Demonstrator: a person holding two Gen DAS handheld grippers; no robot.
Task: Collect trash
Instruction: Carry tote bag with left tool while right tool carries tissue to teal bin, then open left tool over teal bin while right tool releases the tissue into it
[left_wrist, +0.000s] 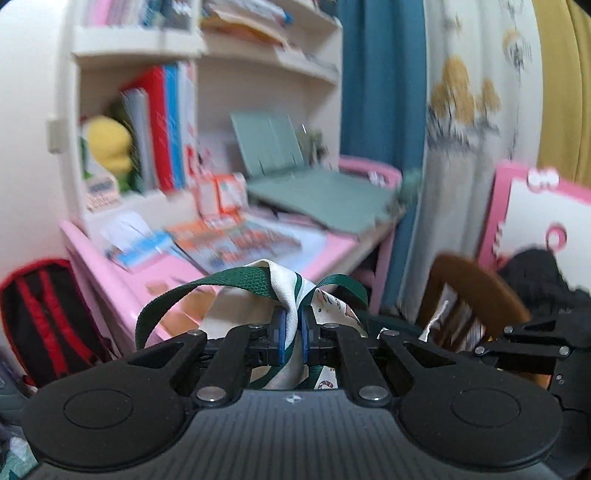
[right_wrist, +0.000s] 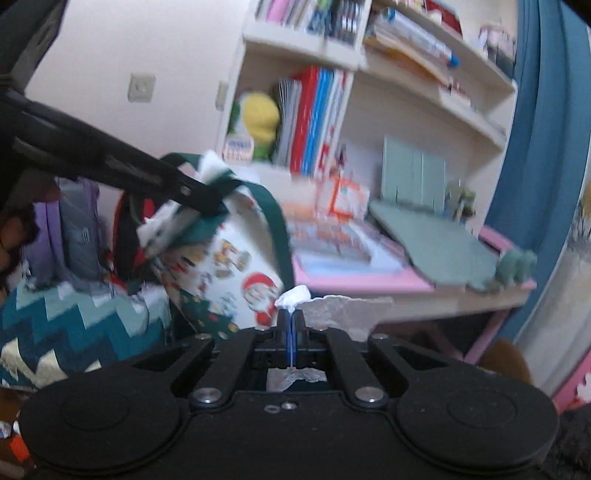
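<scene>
Right hand-held gripper (right_wrist: 291, 319) pinches white scrap (right_wrist: 295, 295) — probably tissue.

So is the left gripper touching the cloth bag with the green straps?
Touching. The left wrist view shows the left gripper with its jaws clamped on the bag's bunched fabric; the right wrist view agrees.

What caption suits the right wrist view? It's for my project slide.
Right gripper shut on a white tissue scrap; left gripper holds up the printed tote bag beside the pink desk.
</scene>
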